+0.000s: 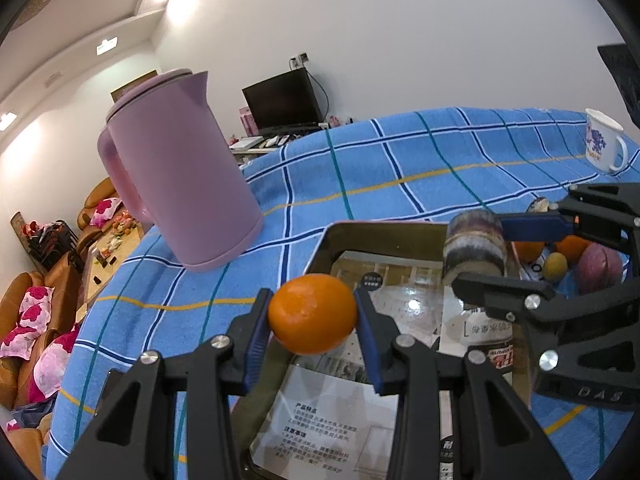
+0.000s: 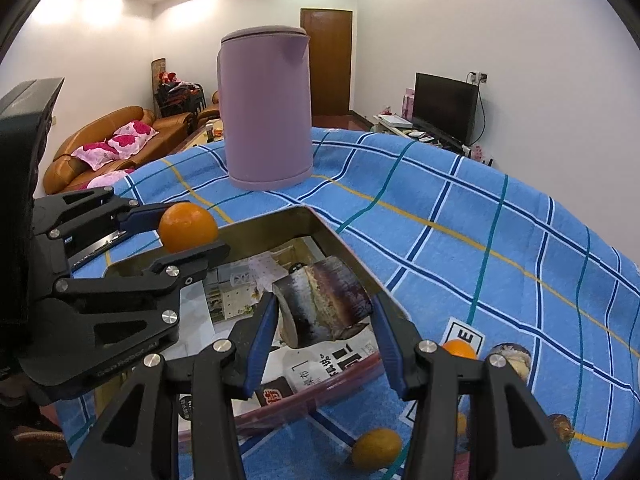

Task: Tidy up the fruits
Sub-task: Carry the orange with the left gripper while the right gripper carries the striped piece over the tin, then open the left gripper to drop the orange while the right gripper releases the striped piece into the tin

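**Orange and striped chunk held over the tray**

An orange point(image 1: 312, 313) sits clamped between the blue pads of the left gripper point(image 1: 314, 320), held above the near-left part of a metal tray point(image 1: 384, 229) lined with printed paper. At about 2 o'clock from it in the left wrist view, the right gripper point(image 1: 474, 252) grasps a striped brown-and-cream cut chunk point(image 1: 473, 247), also over the tray. The right wrist view shows the same pair from the other side: the chunk point(image 2: 323, 303) pinched between the right gripper's point(image 2: 325, 320) pads, the orange point(image 2: 188, 227) at 10 o'clock in the left gripper point(image 2: 182, 230). More fruit lies on the blue checked tablecloth point(image 1: 400, 168) beyond the tray's right edge, among it oranges point(image 1: 529, 251), a small yellow fruit point(image 1: 556, 267) and a reddish-purple one point(image 1: 601, 271). A pink kettle point(image 1: 180, 172) stands on the cloth at 11 o'clock from the tray; a white mug point(image 1: 603, 141) stands at 2 o'clock, near the table's far edge.
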The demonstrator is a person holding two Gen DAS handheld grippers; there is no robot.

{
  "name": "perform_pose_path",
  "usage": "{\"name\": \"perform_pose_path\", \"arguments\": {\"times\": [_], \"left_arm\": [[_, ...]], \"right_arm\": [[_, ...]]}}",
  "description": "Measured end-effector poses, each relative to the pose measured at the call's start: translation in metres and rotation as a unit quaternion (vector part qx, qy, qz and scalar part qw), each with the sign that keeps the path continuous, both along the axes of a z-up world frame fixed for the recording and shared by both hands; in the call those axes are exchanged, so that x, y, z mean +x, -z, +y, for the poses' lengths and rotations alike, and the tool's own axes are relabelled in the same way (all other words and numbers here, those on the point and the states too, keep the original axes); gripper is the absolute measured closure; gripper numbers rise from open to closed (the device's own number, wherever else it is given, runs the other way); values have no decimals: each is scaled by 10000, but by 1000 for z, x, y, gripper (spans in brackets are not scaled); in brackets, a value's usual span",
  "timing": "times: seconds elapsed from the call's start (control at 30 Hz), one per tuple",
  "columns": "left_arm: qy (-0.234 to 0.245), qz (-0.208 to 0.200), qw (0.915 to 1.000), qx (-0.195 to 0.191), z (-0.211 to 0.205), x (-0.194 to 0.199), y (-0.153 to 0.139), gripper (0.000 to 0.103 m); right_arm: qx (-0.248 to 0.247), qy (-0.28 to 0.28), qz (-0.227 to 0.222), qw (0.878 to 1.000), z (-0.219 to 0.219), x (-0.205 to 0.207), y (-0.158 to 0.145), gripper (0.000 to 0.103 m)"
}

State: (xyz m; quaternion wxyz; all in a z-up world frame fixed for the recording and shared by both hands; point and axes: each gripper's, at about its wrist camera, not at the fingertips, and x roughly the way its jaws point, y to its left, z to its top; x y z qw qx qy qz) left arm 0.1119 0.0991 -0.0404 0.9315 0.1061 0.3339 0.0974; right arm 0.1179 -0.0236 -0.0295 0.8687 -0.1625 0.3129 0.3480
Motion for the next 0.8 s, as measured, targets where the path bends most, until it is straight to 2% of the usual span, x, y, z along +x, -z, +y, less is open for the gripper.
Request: {"name": "perform_pose_path", "arguments": {"times": [0.3, 0.6, 0.7, 0.77, 0.8], "left_arm": [[10, 143, 9999, 18, 3, 2, 10, 61], [-3, 209, 9998, 77, 2, 1, 17, 58], [-13, 208, 9997, 94, 2, -1, 16, 44], [-111, 57, 9999, 69, 5, -8, 12, 25], [-138, -3, 9999, 55, 7, -10, 11, 22]], "right_arm": [[-206, -69, 65, 9997, 6, -2, 11, 53], [-184, -147, 64, 9997, 10, -7, 13, 53], [-135, -201, 57, 9997, 10, -11, 13, 52], [-23, -192, 34, 9998, 7, -13, 9, 52], [59, -176, 14, 9998, 3, -14, 6, 51]]}}
